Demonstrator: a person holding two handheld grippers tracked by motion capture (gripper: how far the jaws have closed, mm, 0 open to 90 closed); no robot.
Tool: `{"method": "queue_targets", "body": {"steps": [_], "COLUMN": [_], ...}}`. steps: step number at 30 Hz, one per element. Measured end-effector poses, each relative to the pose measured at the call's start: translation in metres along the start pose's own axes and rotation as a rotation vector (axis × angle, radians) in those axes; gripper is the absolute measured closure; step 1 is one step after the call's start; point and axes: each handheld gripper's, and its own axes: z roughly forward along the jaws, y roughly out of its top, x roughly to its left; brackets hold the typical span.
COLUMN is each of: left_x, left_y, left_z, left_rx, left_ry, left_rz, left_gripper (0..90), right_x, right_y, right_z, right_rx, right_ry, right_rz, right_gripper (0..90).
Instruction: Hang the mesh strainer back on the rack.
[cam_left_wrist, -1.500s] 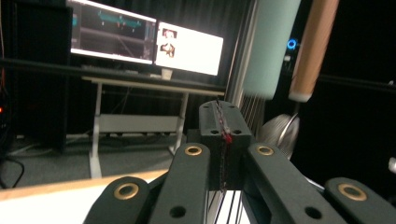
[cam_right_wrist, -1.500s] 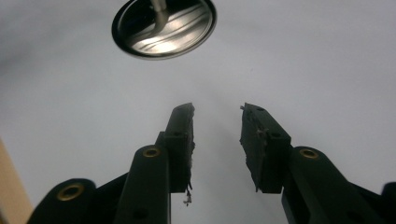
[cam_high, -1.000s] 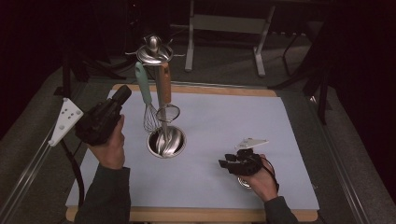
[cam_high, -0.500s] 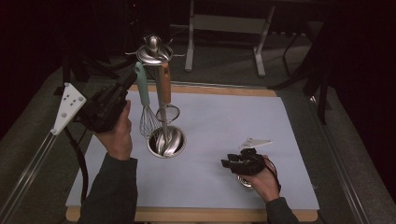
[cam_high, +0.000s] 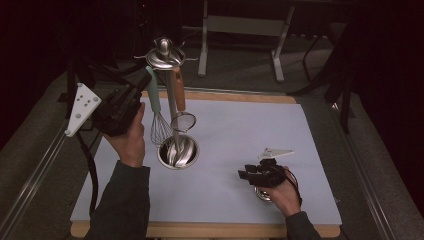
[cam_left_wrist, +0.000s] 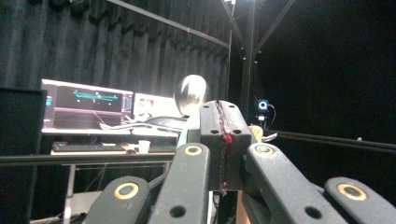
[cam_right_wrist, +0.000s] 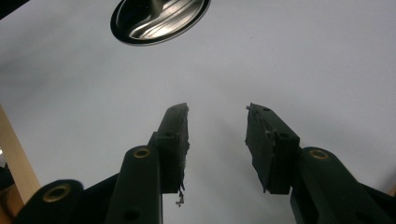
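The left gripper (cam_high: 142, 85) has its jaws pressed together with nothing between them, and its tip sits just beside the top of the utensil stand (cam_high: 165, 57), close to the handle of the whisk (cam_high: 159, 120); whether it touches that handle cannot be told. In the left gripper view the shut pads (cam_left_wrist: 223, 140) point level, with the stand's round knob (cam_left_wrist: 190, 92) right behind them.

The right gripper (cam_high: 246, 175) rests low over the pale mat (cam_high: 250, 130), jaws apart and holding nothing, having just opened a little further. It lies well apart from the stand, whose shiny base dish (cam_right_wrist: 159, 16) shows in the right gripper view.

Counted: one stand, two utensils hanging from it, the whisk and a small strainer (cam_high: 182, 121) with a wooden handle, and two grippers.

Against a second ago, the left hand (cam_high: 129, 140) is higher and nearer the stand's top; the right hand (cam_high: 280, 192) has kept its place.
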Motion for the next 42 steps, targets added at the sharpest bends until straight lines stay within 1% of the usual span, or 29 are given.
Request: {"method": "queue_targets", "body": {"steps": [8,11,16,19,26,29,42], "left_x": [0.005,0.008,0.011,0.013,0.017,0.018,0.029], "left_y": [0.001,0.001,0.001,0.002,0.003,0.004,0.006], "left_z": [-0.001,-0.001,-0.001,-0.001,0.001,0.002,0.008], "left_rx": [-0.003,-0.007,-0.009,-0.008,-0.002,0.002,0.025], "left_ry": [0.021,0.029,0.054,0.062,0.086,0.098,0.128], "left_rz": [-0.005,-0.011,-0.010,-0.011,0.004,0.019,0.038], "left_gripper": [89.9,89.9,89.9,89.9,90.0,90.0,90.0], "right_x": [-0.002,-0.002,-0.002,-0.002,-0.003,-0.004,-0.004], "right_y": [-0.001,-0.002,-0.003,-0.002,-0.003,-0.003,-0.004], "right_z": [-0.001,-0.001,0.000,-0.001,-0.002,-0.002,-0.001], "right_rx": [0.001,0.010,0.013,0.011,0.011,0.011,0.013], "right_ry": [0.001,0.002,-0.002,0.001,0.002,0.002,0.002], "right_rz": [0.002,-0.001,0.001,0.004,0.004,0.006,0.009], "right_gripper": [57.7,57.1,57.1,57.0,57.1,57.1,57.1]}}
